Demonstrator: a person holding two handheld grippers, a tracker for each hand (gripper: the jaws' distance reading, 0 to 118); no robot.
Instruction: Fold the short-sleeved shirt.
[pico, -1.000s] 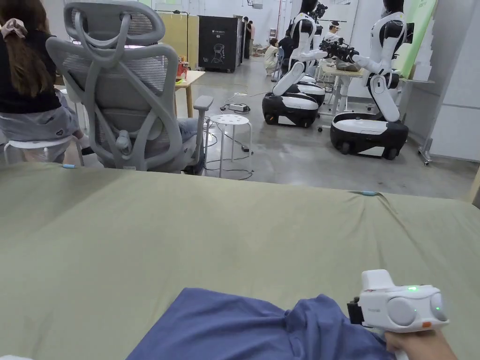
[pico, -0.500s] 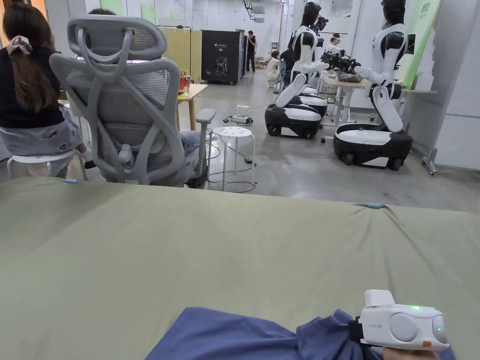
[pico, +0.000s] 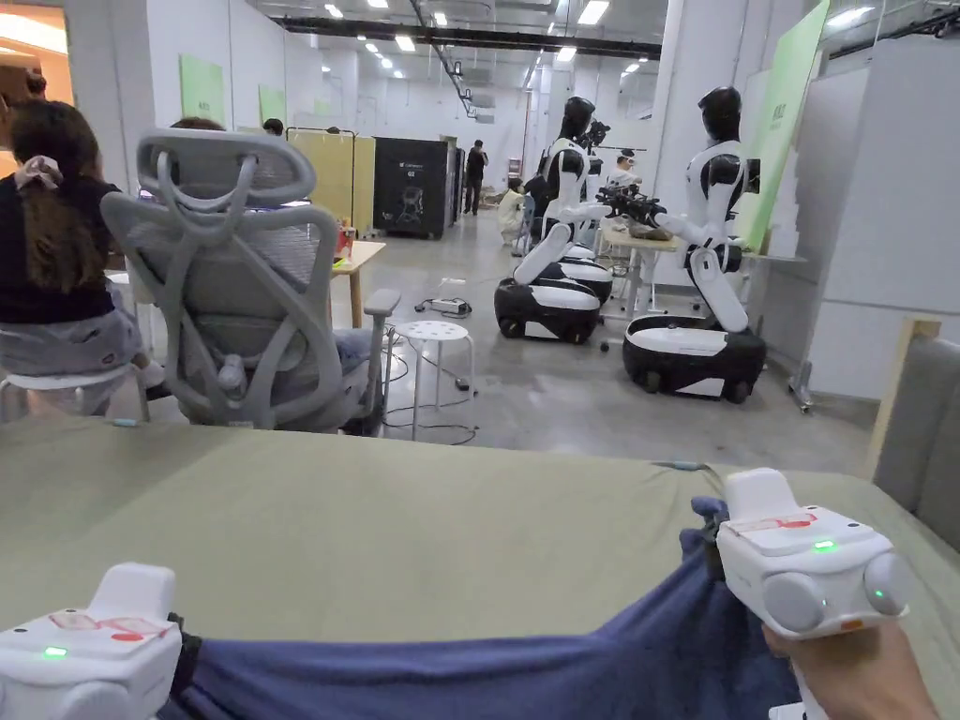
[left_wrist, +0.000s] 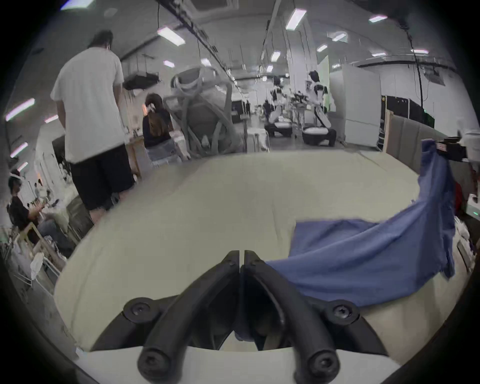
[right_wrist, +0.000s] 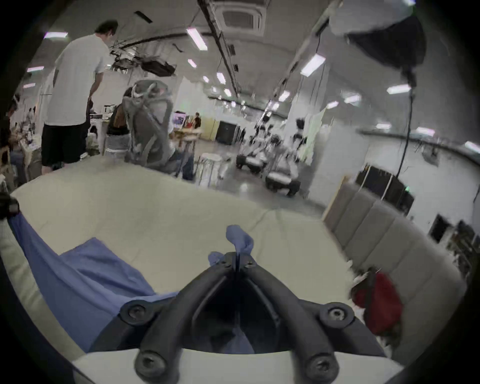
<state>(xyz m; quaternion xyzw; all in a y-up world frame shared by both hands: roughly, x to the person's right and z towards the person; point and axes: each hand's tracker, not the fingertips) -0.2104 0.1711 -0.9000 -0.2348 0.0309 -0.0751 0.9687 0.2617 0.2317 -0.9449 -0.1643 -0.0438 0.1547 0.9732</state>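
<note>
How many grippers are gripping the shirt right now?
2. Left gripper shut on the shirt at one end; right gripper shut on a bunched bit at the other end.

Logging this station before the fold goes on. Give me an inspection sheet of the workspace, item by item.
Surface: olive-green cloth-covered table, mildly creased.
Job's things: blue shirt, stretched between both grippers, its middle sagging onto the table.
Clutter: a red item at the table's right edge, against the grey padded panel; too blurred to name.
Grippers: left gripper, jaws closed on a shirt edge; right gripper, jaws closed on shirt fabric that pokes out past the tips.
Cables: black cables and a power strip on the floor beyond the table.
Surroundings: grey office chair, white stool, seated person, standing person, two white-and-black robots.
</note>
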